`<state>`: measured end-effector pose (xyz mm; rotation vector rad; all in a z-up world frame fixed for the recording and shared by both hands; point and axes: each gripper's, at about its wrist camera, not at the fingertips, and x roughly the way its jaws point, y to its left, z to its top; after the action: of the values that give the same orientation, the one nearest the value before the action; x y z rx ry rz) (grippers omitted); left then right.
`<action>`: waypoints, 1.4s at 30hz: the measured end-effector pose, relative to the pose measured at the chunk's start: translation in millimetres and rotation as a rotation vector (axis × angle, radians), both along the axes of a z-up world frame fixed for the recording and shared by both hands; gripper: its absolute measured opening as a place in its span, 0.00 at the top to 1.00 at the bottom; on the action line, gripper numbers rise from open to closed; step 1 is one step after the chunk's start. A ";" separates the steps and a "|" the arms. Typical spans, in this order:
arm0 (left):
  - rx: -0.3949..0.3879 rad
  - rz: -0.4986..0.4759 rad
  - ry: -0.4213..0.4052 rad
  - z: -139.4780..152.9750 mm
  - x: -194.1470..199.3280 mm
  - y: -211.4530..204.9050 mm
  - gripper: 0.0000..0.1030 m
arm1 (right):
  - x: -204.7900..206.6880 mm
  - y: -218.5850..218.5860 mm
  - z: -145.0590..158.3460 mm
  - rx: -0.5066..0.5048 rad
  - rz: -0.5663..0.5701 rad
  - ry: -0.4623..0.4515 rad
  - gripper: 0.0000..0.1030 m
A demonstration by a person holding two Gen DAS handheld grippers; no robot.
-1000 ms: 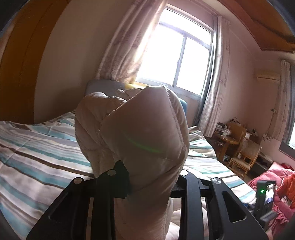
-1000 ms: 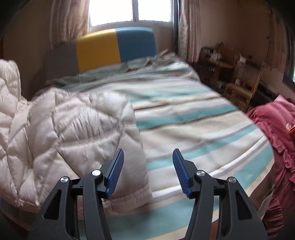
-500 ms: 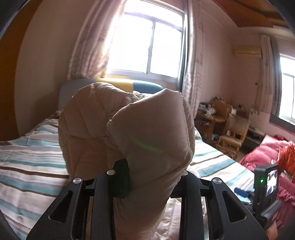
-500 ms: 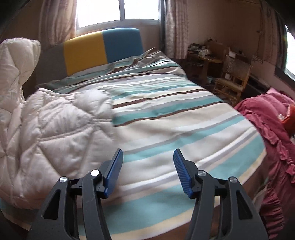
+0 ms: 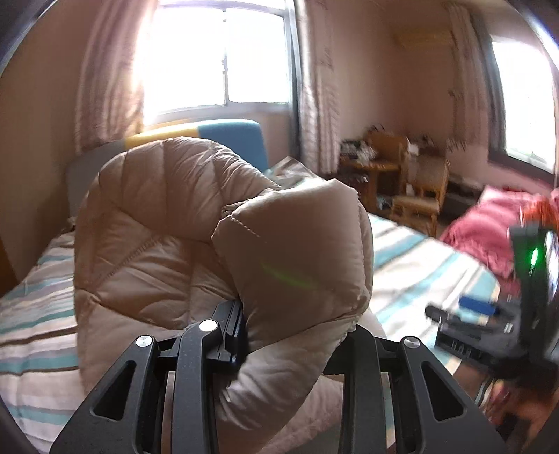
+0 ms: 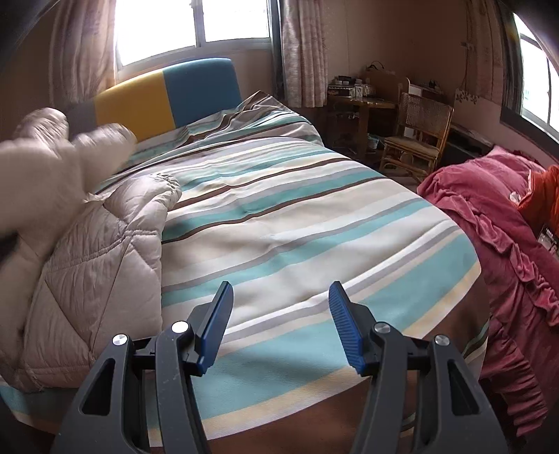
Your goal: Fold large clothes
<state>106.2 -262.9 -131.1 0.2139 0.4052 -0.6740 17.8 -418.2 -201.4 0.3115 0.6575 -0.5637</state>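
One puffy beige jacket [image 5: 223, 251] lay at the bed's [image 6: 314, 223] nine o'clock side, its end clenched by the left gripper [image 5: 293, 335] for folding; the right gripper [image 6: 279, 324] hung released, empty.

A home bedroom — a bed [image 6: 297, 223] under a striped cover, with a yellow-and-blue padded headboard [image 6: 167, 94] at its far edge, curtained windows [image 6: 195, 28], a rattan chair [image 6: 415, 132] and a cluttered wooden side table [image 6: 360, 101] — lived-in.
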 end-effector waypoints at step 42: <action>-0.341 0.576 0.293 -14.6 149.9 206.3 0.30 | 89.5 96.8 135.4 -0.090 0.364 -0.256 0.40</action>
<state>256.1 -56.6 -145.7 -0.3233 0.5931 -0.1942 107.3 -321.5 -66.0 0.1690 0.4255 -0.1986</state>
